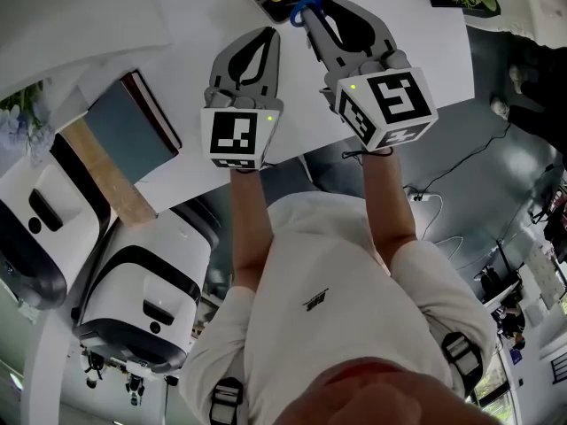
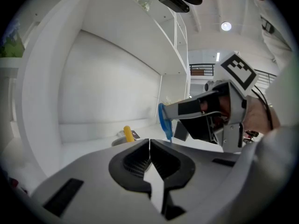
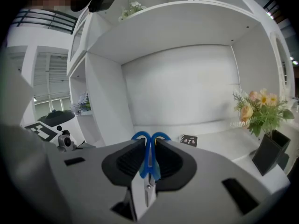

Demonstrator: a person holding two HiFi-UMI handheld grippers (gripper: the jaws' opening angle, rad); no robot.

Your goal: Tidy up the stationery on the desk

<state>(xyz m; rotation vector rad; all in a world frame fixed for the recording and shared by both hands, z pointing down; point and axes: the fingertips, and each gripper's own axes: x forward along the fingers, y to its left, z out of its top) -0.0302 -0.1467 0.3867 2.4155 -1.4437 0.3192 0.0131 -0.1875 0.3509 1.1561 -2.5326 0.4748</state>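
Blue-handled scissors (image 3: pixel 149 158) sit upright between the jaws of my right gripper (image 3: pixel 149 142), which is shut on them; the handle loops poke out past the fingertips and the metal blades point back toward the camera. In the head view my right gripper (image 1: pixel 317 9) is raised over the white desk (image 1: pixel 204 7), the scissors' blue loops (image 1: pixel 303 7) showing at its tip. My left gripper (image 1: pixel 267 34) hangs just left of it, jaws shut with nothing between them. From the left gripper view, that gripper (image 2: pixel 149 142) faces a yellow pen (image 2: pixel 127 133) standing in a dark holder.
A dark book (image 1: pixel 133 127) lies on the desk's left part. The pen holder (image 1: pixel 266 0) stands ahead of both grippers. A flower pot (image 3: pixel 268 154) stands at right, a small black card (image 3: pixel 188 140) by the back wall. White machines (image 1: pixel 142 290) stand beside the desk.
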